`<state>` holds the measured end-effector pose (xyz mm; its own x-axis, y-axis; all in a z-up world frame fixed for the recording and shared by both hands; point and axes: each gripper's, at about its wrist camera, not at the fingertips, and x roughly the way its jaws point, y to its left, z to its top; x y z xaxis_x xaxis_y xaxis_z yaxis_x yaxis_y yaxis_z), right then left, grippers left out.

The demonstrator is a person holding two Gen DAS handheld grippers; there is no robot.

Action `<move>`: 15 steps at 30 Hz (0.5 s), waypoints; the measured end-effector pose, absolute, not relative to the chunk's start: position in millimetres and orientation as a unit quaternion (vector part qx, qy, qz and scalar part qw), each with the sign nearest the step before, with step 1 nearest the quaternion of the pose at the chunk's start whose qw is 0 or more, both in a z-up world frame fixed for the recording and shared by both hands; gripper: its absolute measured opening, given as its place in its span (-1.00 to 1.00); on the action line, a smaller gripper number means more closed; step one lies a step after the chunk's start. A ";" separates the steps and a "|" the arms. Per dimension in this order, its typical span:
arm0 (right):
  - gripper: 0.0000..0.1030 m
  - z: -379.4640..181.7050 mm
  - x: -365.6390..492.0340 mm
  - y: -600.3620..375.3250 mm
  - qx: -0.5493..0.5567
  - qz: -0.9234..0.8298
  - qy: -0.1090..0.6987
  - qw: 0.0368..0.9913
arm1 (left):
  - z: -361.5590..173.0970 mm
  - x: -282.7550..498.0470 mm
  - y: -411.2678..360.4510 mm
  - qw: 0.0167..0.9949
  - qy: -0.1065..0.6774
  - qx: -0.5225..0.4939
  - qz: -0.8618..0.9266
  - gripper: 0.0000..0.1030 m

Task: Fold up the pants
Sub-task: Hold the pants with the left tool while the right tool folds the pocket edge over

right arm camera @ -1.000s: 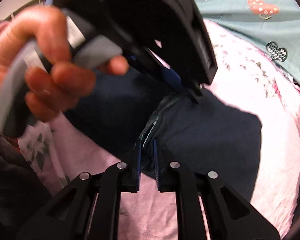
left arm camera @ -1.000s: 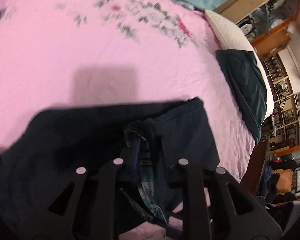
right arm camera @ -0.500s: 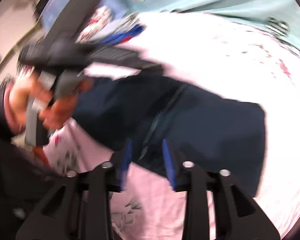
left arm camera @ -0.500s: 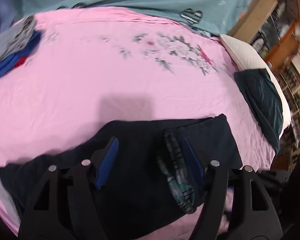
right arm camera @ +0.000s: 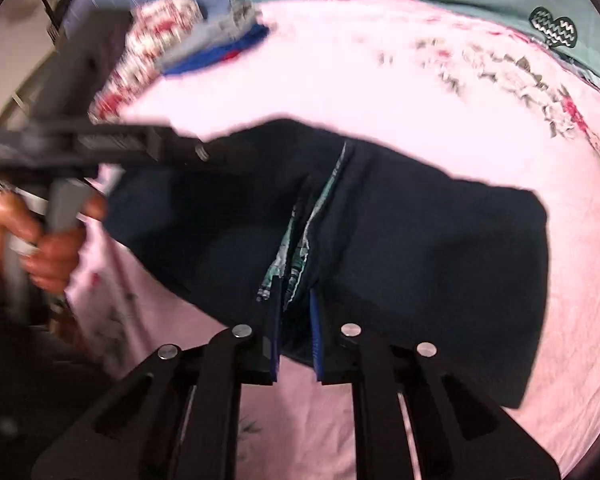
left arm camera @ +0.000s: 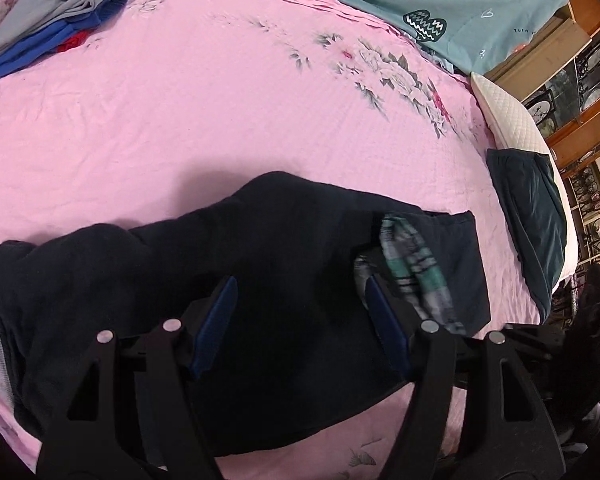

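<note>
Beside pants [left arm camera: 284, 264], folded clothes [left arm camera: 56, 20], pillow [left arm camera: 508, 112]

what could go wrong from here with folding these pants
The right gripper grips only a small bit of the pants at the plaid-lined waistband, so the cloth may slip out when pulled. The left gripper is open above the pants, holding nothing, so a one-sided pull could drag the fold crooked. The far edge is humped and wrinkled on the pink sheet; folding now could lock in creases.
</note>
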<state>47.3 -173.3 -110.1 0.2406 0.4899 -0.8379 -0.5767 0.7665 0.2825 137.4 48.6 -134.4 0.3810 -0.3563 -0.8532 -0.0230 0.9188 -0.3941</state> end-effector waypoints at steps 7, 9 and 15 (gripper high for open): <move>-0.64 -134.7 35.4 -168.5 -0.085 0.362 0.553 0.745 | -140.7 139.3 41.9 0.801 0.556 -0.188 -0.122 0.33; -0.56 -137.0 33.9 -162.7 -0.087 0.366 0.548 0.747 | -145.1 140.9 36.0 0.789 0.566 -0.198 -0.132 0.32; -0.47 -96.5 48.2 -187.5 -0.007 0.368 0.533 0.761 | -147.8 140.3 9.5 0.761 0.582 -0.218 -0.186 0.32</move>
